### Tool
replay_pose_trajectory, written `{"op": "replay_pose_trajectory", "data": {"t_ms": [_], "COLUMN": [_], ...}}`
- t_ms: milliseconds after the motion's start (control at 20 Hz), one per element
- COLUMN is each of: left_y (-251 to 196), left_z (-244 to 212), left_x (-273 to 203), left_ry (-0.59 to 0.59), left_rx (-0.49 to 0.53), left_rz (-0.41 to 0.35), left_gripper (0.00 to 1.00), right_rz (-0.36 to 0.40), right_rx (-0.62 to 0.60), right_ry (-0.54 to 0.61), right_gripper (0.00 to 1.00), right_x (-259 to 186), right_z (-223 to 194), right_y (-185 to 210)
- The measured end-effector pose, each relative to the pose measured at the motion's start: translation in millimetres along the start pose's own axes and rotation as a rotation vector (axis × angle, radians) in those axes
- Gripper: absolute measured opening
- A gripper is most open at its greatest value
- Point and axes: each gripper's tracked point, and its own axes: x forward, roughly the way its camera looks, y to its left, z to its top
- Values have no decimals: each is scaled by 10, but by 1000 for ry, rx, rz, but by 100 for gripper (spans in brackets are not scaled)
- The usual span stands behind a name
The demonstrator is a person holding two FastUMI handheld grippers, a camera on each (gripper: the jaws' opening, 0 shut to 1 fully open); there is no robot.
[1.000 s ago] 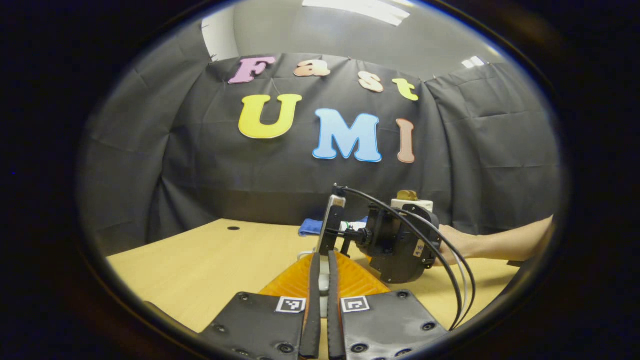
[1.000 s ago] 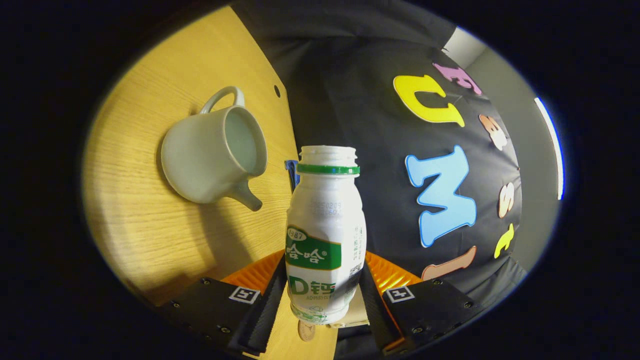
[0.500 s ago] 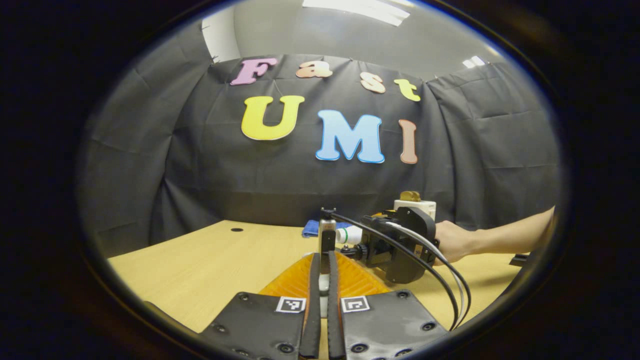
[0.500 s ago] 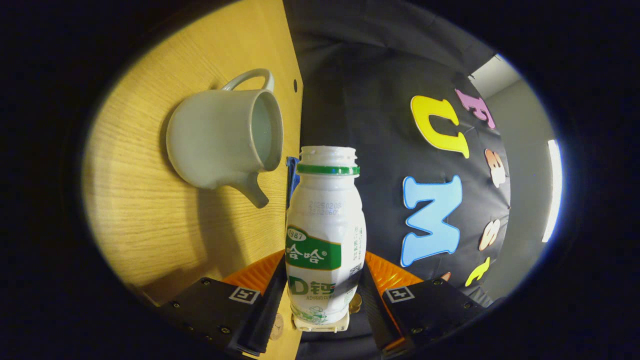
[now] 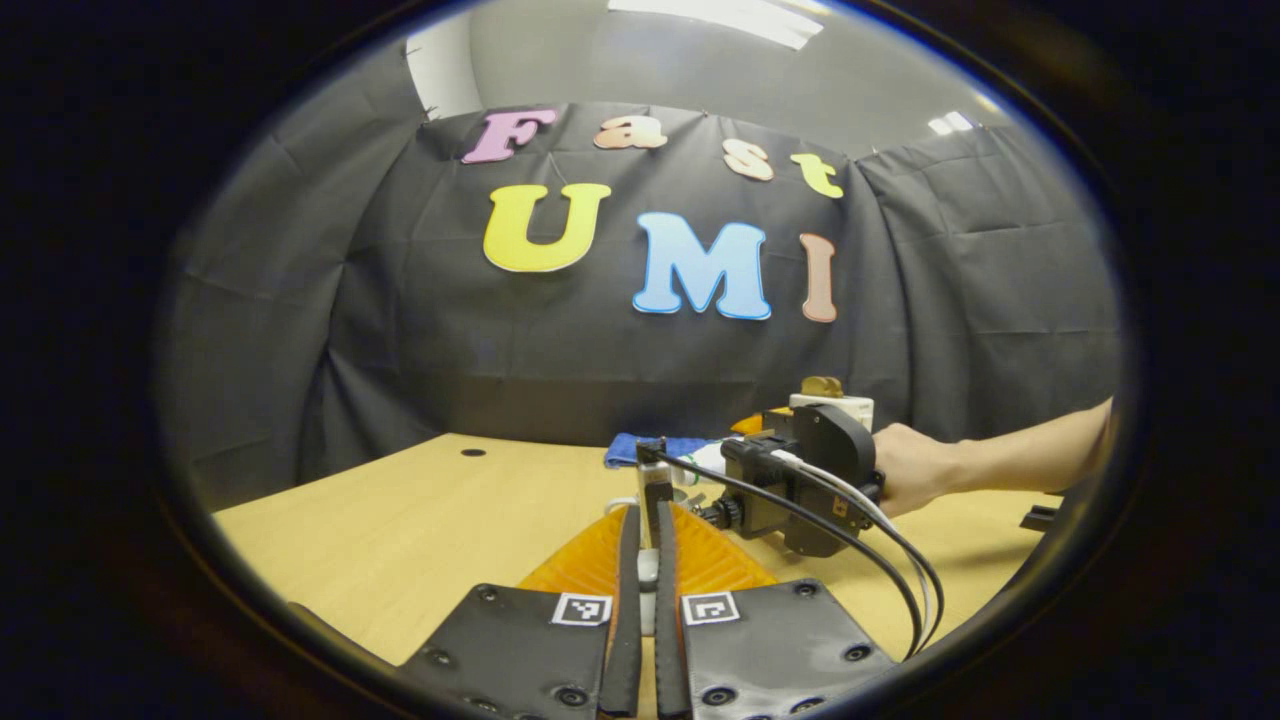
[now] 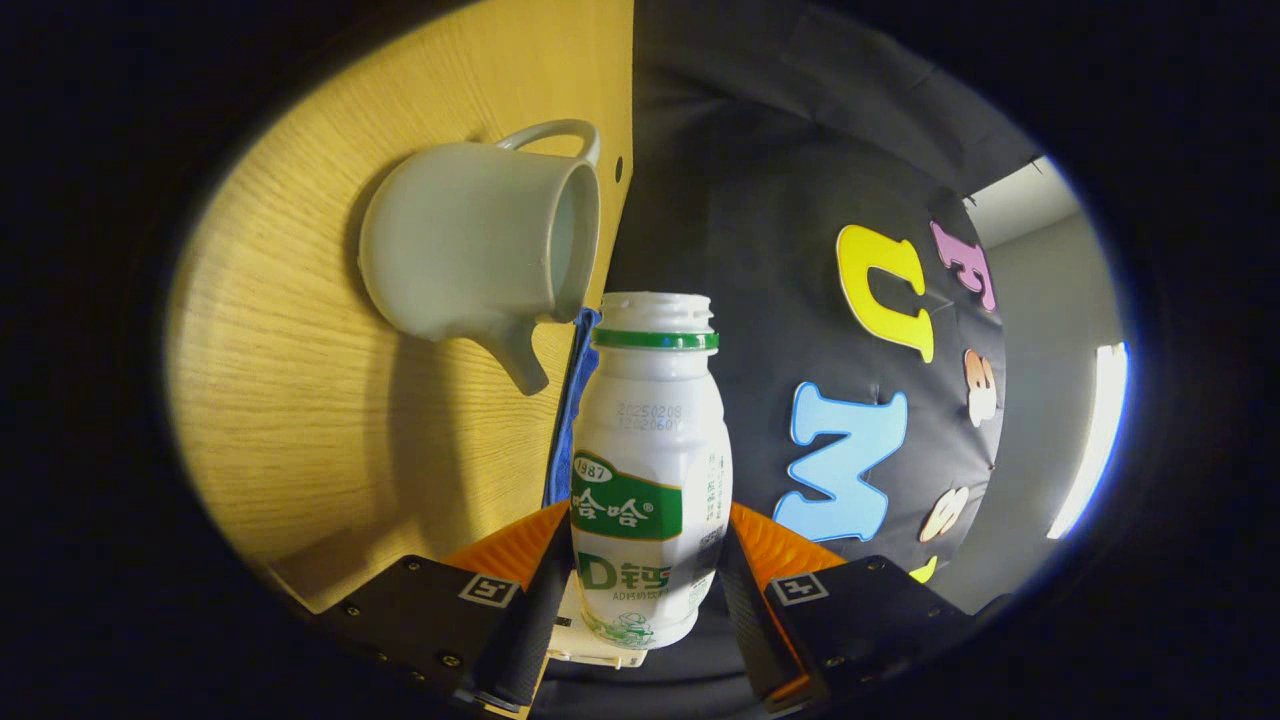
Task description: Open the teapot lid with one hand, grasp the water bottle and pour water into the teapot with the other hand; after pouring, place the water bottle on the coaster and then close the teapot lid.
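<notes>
My right hand-held gripper [image 6: 640,590] clamps the uncapped white plastic water bottle [image 6: 648,470], tipped sideways beside the lidless, smooth pale ceramic teapot [image 6: 480,250] on the wood-grain bench [image 6: 290,400]. Left hand-held gripper [image 5: 640,570]: fingers nearly together, clasped thing unclear.

My left gripper [image 5: 640,560] sits low over the wooden table [image 5: 420,520], its two fingers [image 5: 626,600] drawn close with a small pale object between them, too hidden to identify. Beyond them, a hand [image 5: 905,480] holds my right gripper [image 5: 790,480], cables [image 5: 880,560] looping from it. A blue cloth [image 5: 640,448] lies at the table's far edge.
</notes>
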Motion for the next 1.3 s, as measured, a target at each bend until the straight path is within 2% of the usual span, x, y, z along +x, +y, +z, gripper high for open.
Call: {"op": "replay_pose_trajectory", "data": {"t_ms": [50, 100, 200, 300, 350, 400, 450, 500, 550, 1300], "left_y": [0, 4, -2, 30, 38, 42, 47, 58, 53, 40], "left_z": [-19, -20, -10, 0, -7, -18, -31, -26, -29, -56], "left_x": [0, -2, -17, -29, -41, -34, -23, -16, -18, 12], "left_ry": [4, 6, 3, -1, 0, 4, 7, 9, 8, 18], "left_rx": [1, 2, 0, -3, -10, -16, -18, -19, -18, -5], "left_rz": [1, 1, 2, 4, 6, 5, 7, 8, 9, 5], "left_gripper": [16, 12, 17, 12, 16, 12, 16, 12, 16, 16], "right_rz": [-1, -10, -27, -38, -41, -45, -49, -52, -56, -126], "right_rx": [-13, -32, -57, -74, -81, -86, -92, -97, -105, -225], "right_ry": [-3, -5, -6, -9, -13, -16, -17, -19, -21, -43], "right_gripper": [76, 76, 76, 76, 76, 76, 76, 76, 76, 76], "right_x": [-1, 15, 50, 55, 54, 49, 47, 50, 48, 51], "right_z": [9, 8, 11, 21, 33, 39, 48, 54, 67, 106], "right_y": [2, -42, -105, -145, -163, -182, -196, -209, -224, -475]}}
